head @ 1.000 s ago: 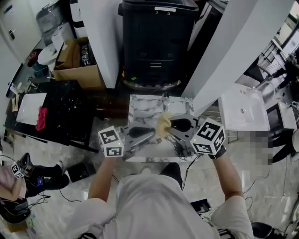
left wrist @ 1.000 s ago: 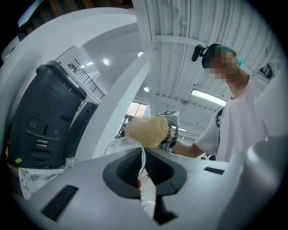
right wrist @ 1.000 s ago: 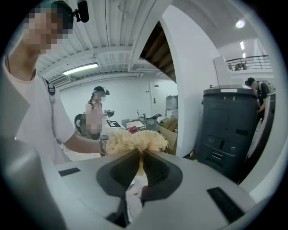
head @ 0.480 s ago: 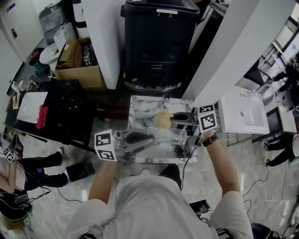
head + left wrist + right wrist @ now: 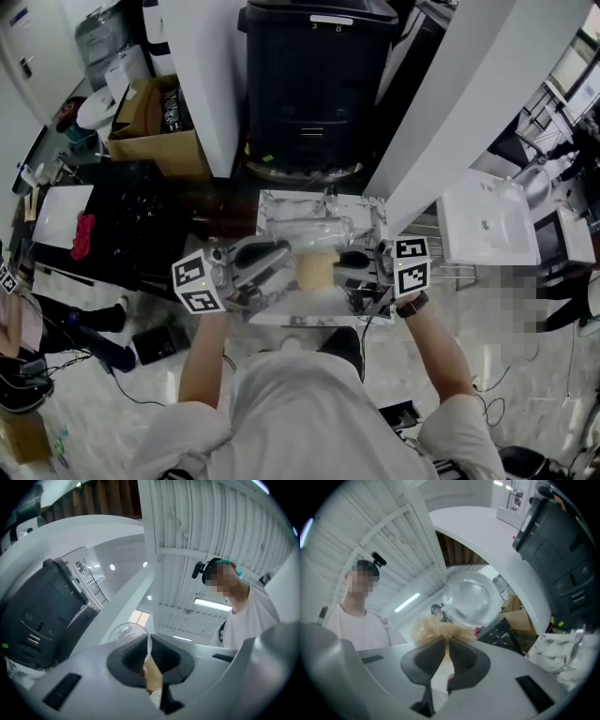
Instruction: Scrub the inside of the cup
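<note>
You held both arms out in front of you, over the marble table [image 5: 281, 208]. Your left gripper [image 5: 279, 255] pointed toward 3 o'clock and tipped up a bit. Its jaws pinched tight on the rim of the clear cup [image 5: 123, 633]. Your right gripper [image 5: 345, 269] pointed level toward 9 o'clock, jaws squeezed on a tan scrubber [image 5: 314, 269]. The cup was between the two grippers, just beside the scrubber.

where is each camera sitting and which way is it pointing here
Head view: on the person's head, looking steeply down at the marble top; both forearms show.
Left gripper view: on the left gripper, tilted up past the clear cup toward the ceiling; the person's torso shows.
Right gripper view: on the right gripper, facing the sponge and cup; the torso shows.
Shared: both gripper views show the cup.
</note>
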{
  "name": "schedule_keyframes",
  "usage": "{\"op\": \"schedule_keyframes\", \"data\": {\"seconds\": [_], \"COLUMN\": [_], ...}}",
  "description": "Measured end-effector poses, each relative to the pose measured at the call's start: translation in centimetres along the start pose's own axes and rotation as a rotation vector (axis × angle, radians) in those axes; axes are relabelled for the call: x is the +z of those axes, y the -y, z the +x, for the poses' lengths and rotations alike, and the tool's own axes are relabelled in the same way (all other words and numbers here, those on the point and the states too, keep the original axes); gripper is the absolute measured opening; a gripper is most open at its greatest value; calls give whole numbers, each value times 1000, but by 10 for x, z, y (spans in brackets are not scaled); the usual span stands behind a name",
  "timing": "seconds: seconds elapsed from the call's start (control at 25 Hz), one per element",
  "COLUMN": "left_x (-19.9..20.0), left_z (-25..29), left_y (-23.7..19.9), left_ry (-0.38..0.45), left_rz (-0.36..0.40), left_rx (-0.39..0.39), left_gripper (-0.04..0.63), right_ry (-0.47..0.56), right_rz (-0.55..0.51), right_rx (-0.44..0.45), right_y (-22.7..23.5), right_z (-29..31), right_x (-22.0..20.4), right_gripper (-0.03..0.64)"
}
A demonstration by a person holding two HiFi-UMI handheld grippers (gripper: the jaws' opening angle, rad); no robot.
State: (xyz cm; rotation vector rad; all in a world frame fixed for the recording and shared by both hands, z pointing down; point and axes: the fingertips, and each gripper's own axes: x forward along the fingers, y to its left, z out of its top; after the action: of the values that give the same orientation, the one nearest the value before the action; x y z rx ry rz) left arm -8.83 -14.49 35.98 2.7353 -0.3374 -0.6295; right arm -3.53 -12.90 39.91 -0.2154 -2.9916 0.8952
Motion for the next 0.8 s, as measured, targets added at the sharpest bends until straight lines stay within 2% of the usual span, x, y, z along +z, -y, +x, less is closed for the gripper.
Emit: {"op": "schedule_keyframes", "data": {"seconds": [0.12,0.24,0.32,0.48,0.56,0.64,0.8], "left_x": [-7,-18,-27,-45,-47,-43,-22], "left_z": [-6,-9,-7,-3,0,2,0], "left_y": [-9,-12,-8,11,21,29,35], "left_ry": [-47,-112,-164,-232,-228,-191,-68], "left_rz": [33,71,84,89,76,50,-24], "left_rx": [42,65,48,-38,-87,-127,-179], "left_gripper": [25,25,25,25,25,25,25], "right_ry": [-94,-72,-71,-110,-138,-139,-33], "right_rz": [-134,-163,-187,-275,-316,-327,-280], "right_rx": [-98,-136,-195,-268,-282,-256,-177], "right_y": [-7,-16,-13,-1,7,12,15], "right_z": [-4,-13,-20,-31,-37,-41,-45], "right_x": [2,21,37,57,59,58,65], "right_gripper": [32,32,32,34,32,32,32]}}
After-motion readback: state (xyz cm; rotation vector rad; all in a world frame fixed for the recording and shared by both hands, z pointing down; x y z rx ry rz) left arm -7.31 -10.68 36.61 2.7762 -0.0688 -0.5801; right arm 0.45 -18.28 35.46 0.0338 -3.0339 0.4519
